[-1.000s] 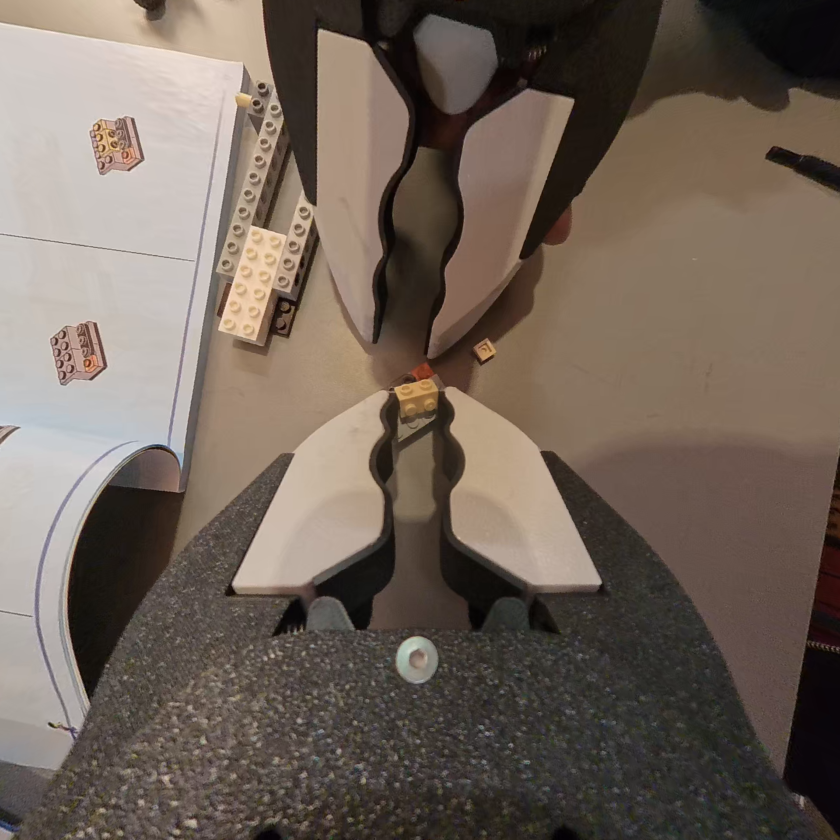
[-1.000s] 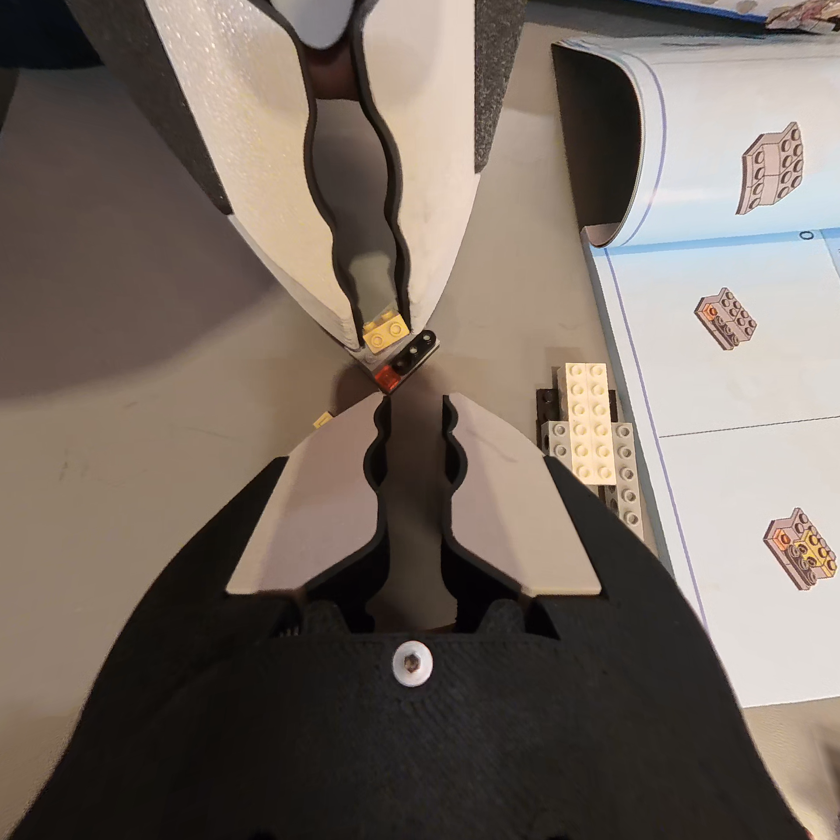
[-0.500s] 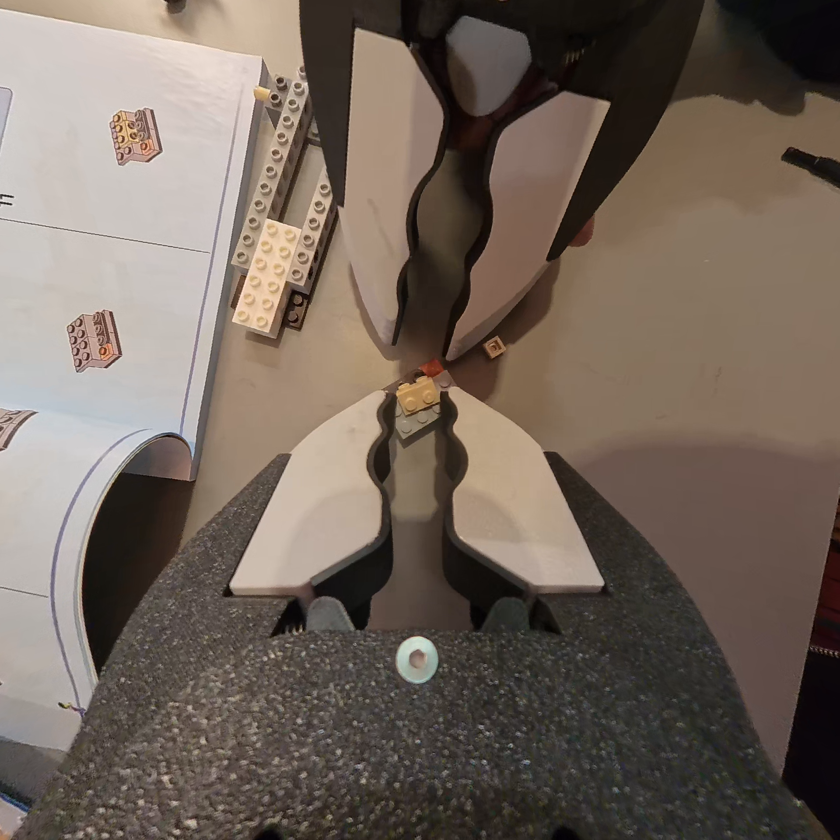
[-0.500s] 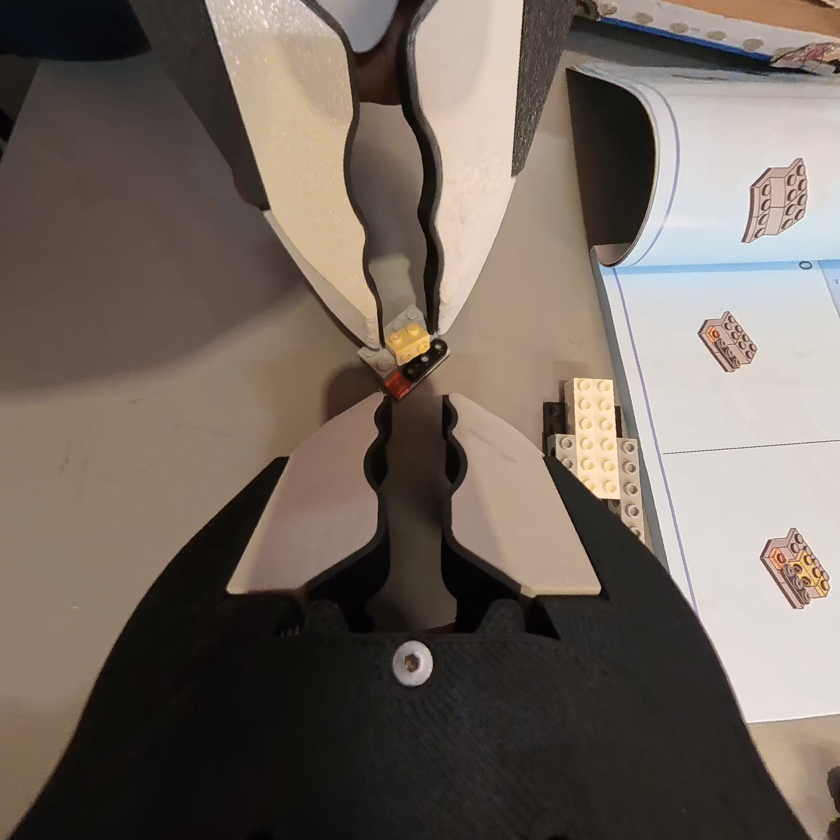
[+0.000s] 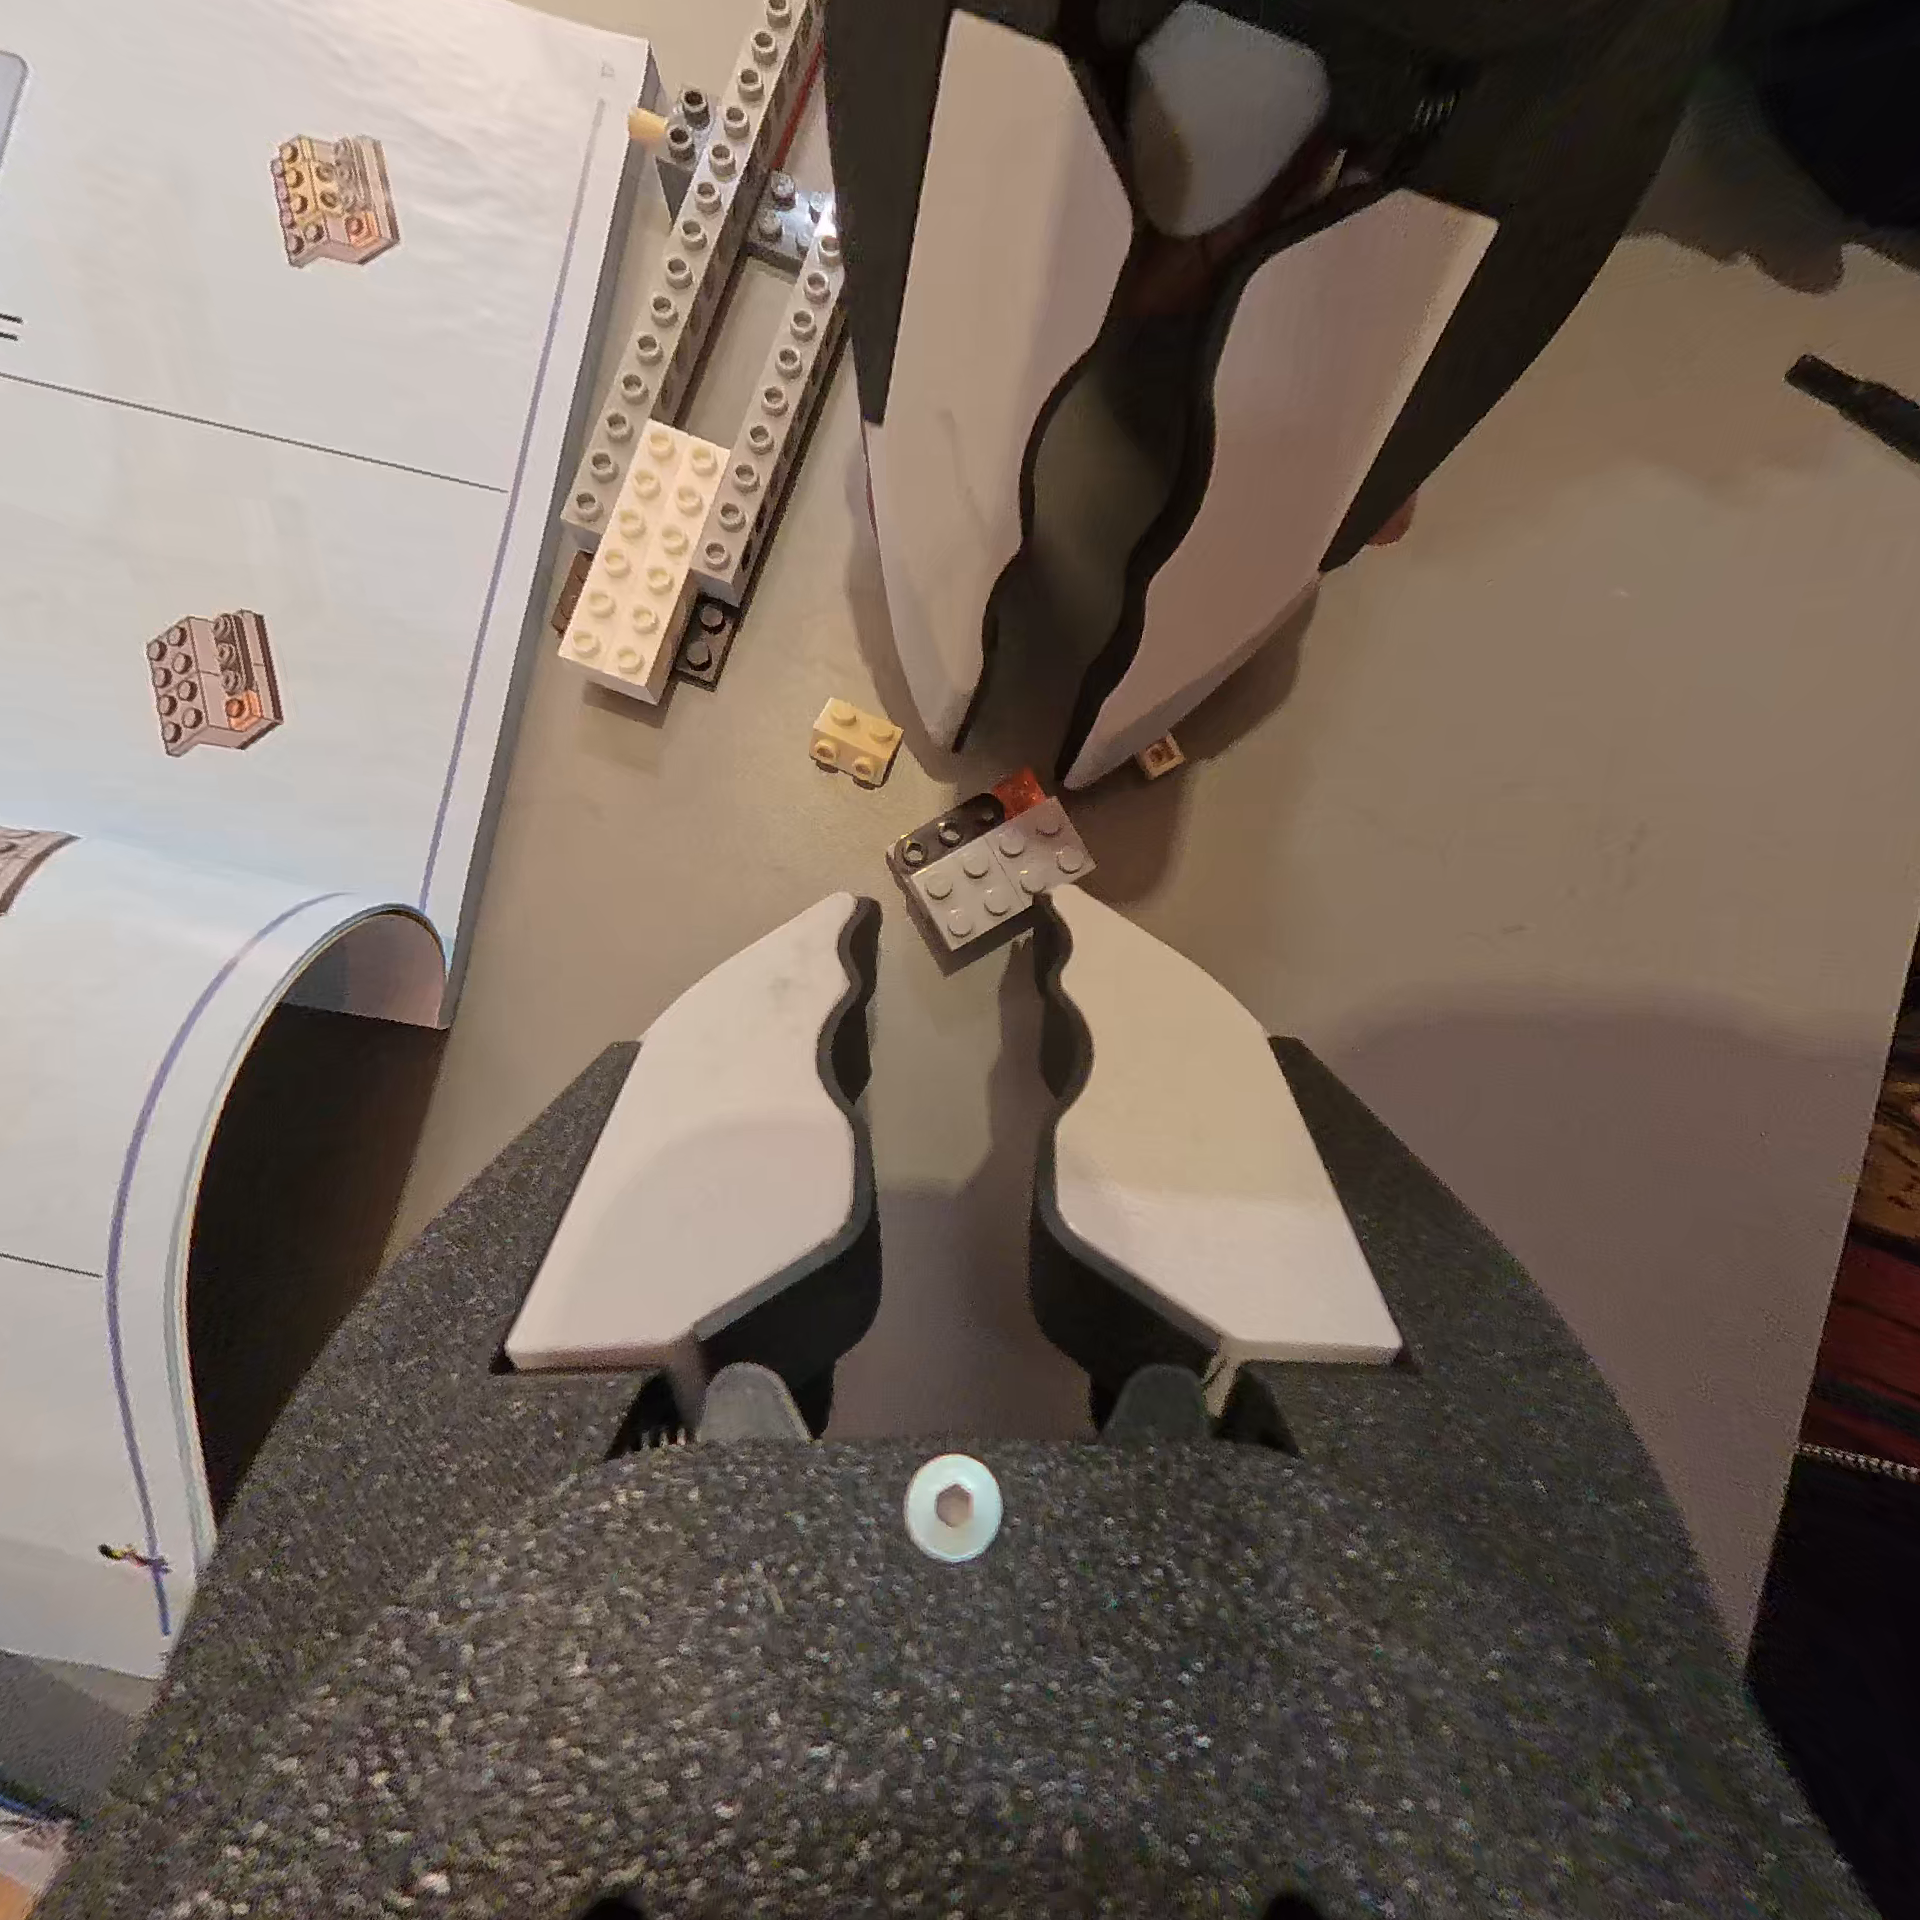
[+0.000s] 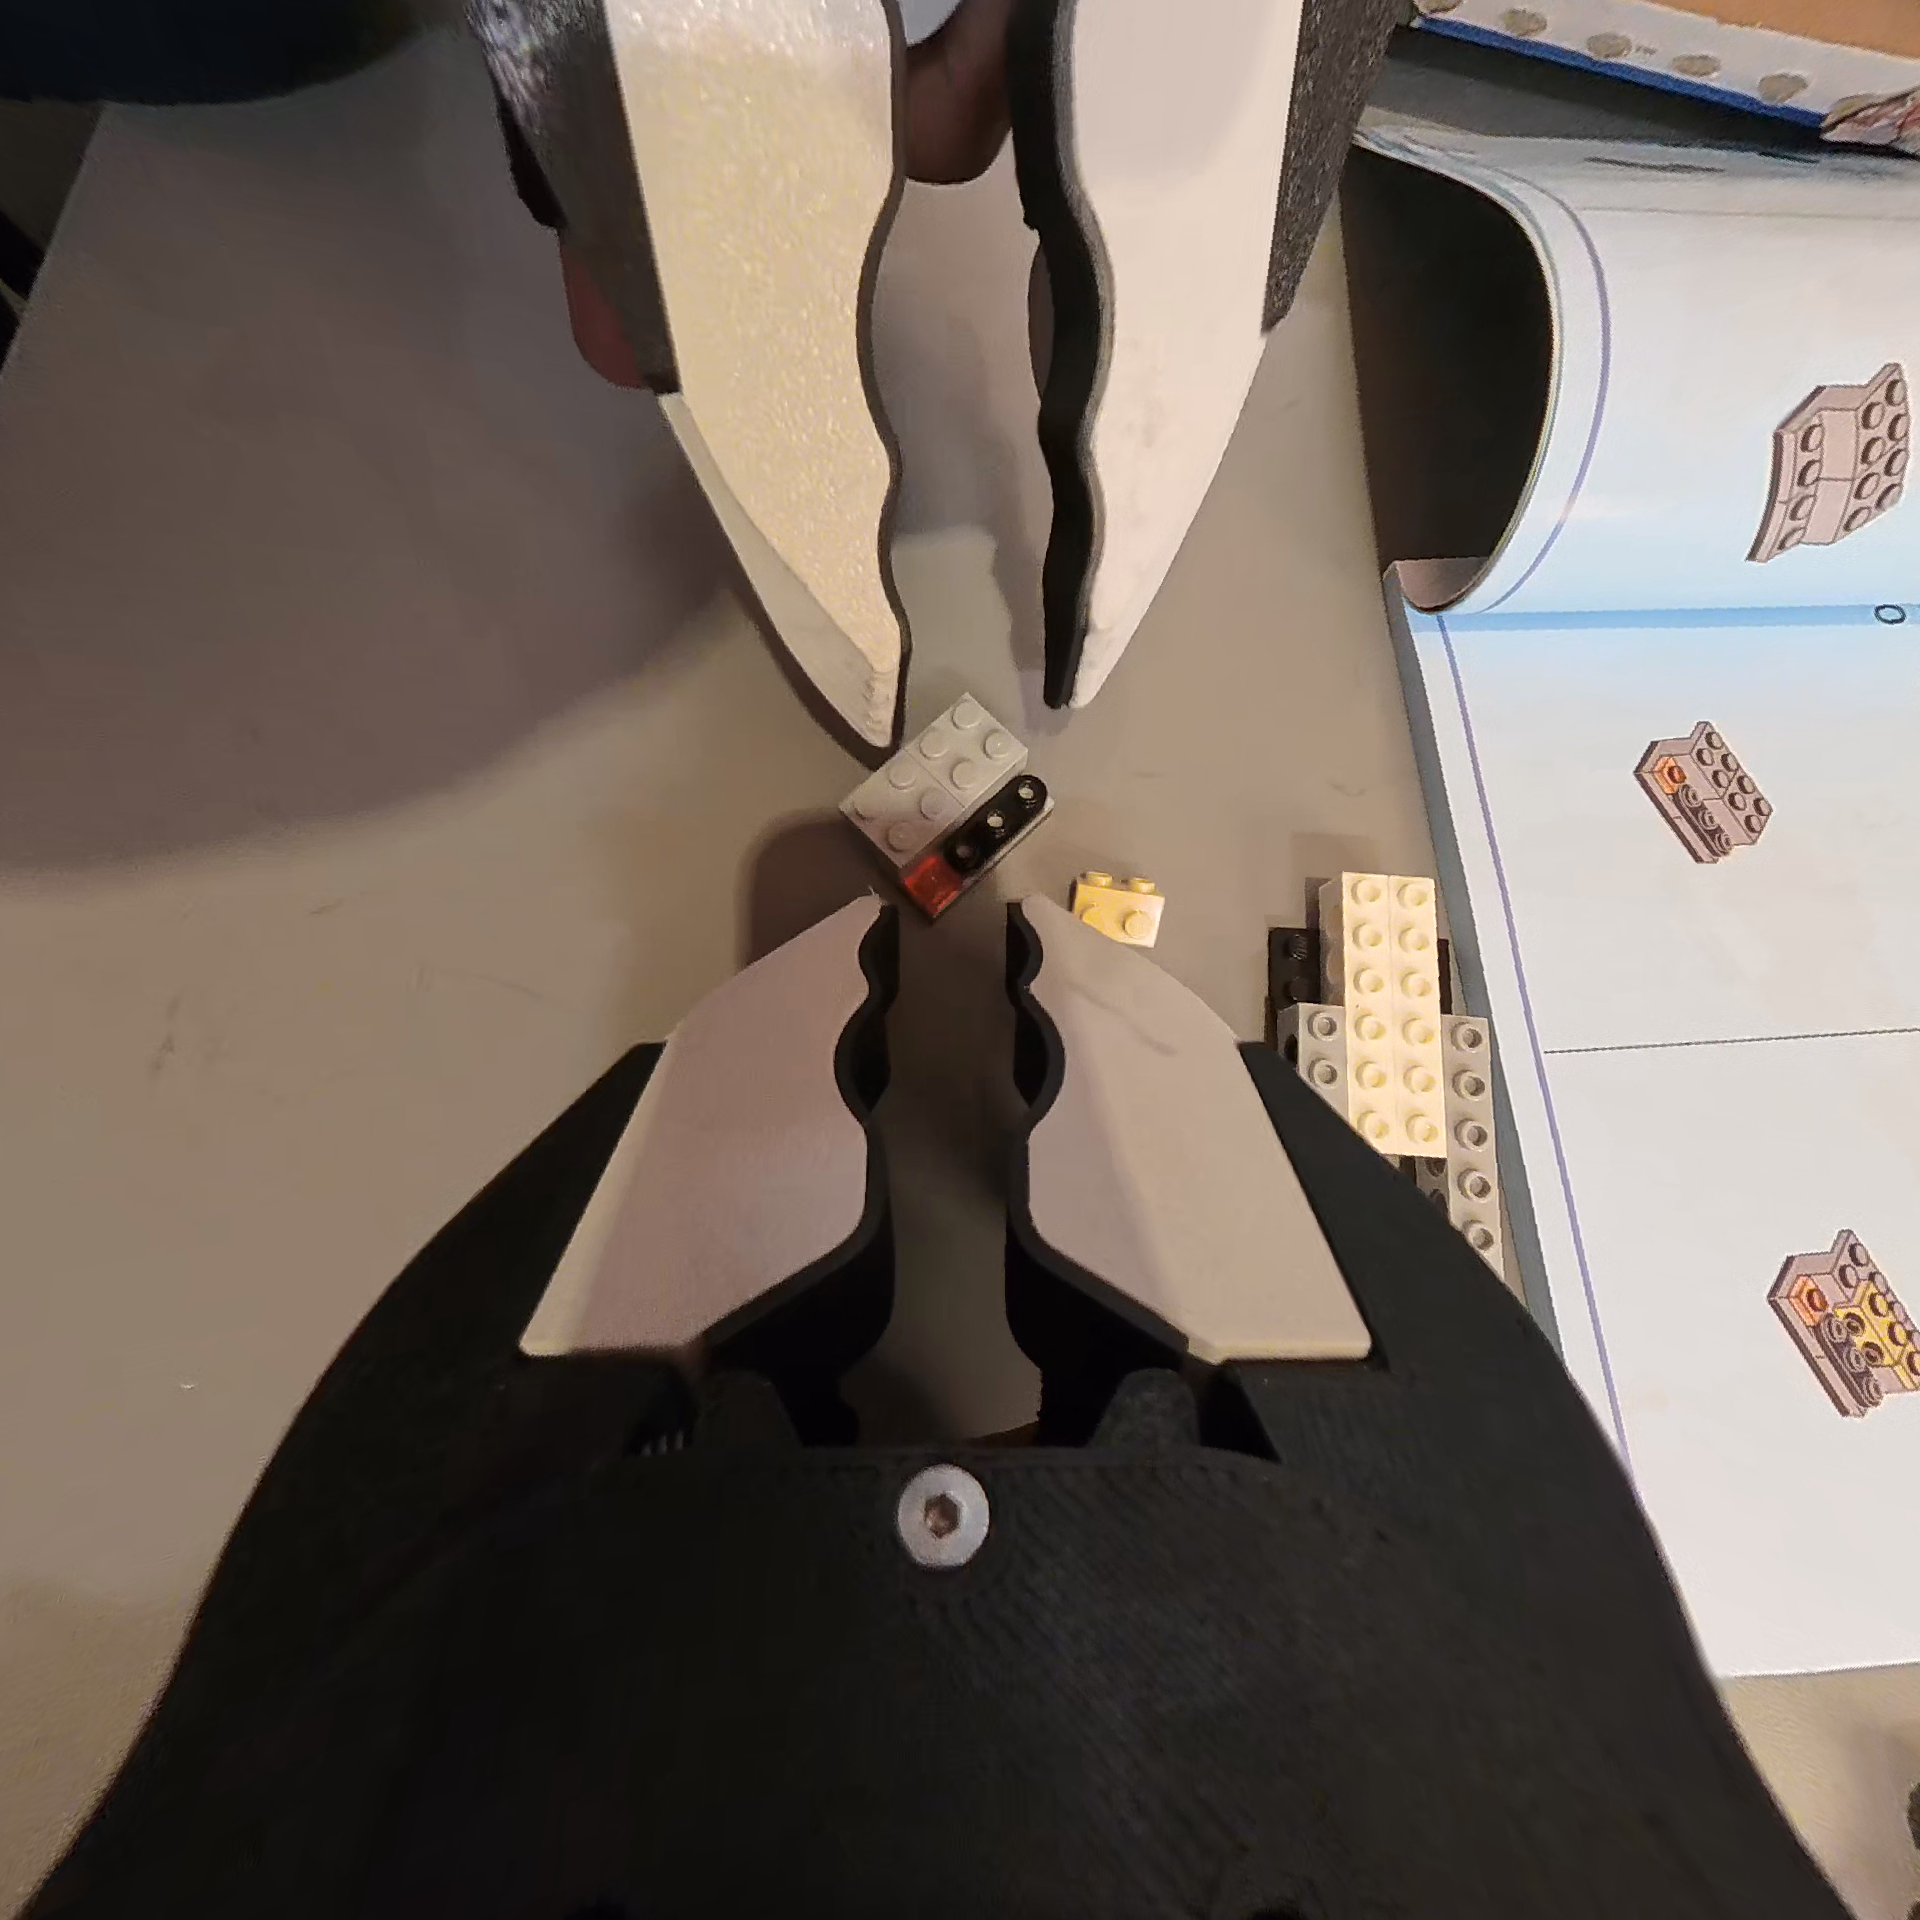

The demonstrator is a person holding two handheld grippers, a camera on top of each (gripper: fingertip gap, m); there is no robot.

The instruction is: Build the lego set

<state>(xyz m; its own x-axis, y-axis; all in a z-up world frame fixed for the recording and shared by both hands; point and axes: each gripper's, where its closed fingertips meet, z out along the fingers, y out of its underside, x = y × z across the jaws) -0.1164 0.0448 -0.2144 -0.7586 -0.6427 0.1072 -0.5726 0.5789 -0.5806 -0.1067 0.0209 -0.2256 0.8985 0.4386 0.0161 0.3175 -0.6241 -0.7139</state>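
A small build of light grey bricks (image 5: 992,873) with a black plate and a red piece lies on the table between my two grippers; it also shows in the right wrist view (image 6: 940,810). My left gripper (image 5: 956,909) is open, and its right fingertip (image 5: 1055,920) is right at the build's near corner. A small tan brick (image 5: 854,740) lies loose on the table to the left of the build, and shows in the right wrist view (image 6: 1120,906) beside my right finger. My right gripper (image 6: 953,914) is open and empty, with the build's red corner just in front of its tips.
An open instruction booklet (image 5: 312,520) lies beside the bricks, with a curled page; it also shows in the right wrist view (image 6: 1714,935). A longer grey and cream brick build (image 5: 665,520) sits along its edge. A tiny tan tile (image 5: 1156,755) lies by the right gripper's tip. The tips of both grippers are at nearly the same place.
My left jaws have opened and drawn back. The tan brick they held against the grey build has left the grasp and now lies on the table beside it.
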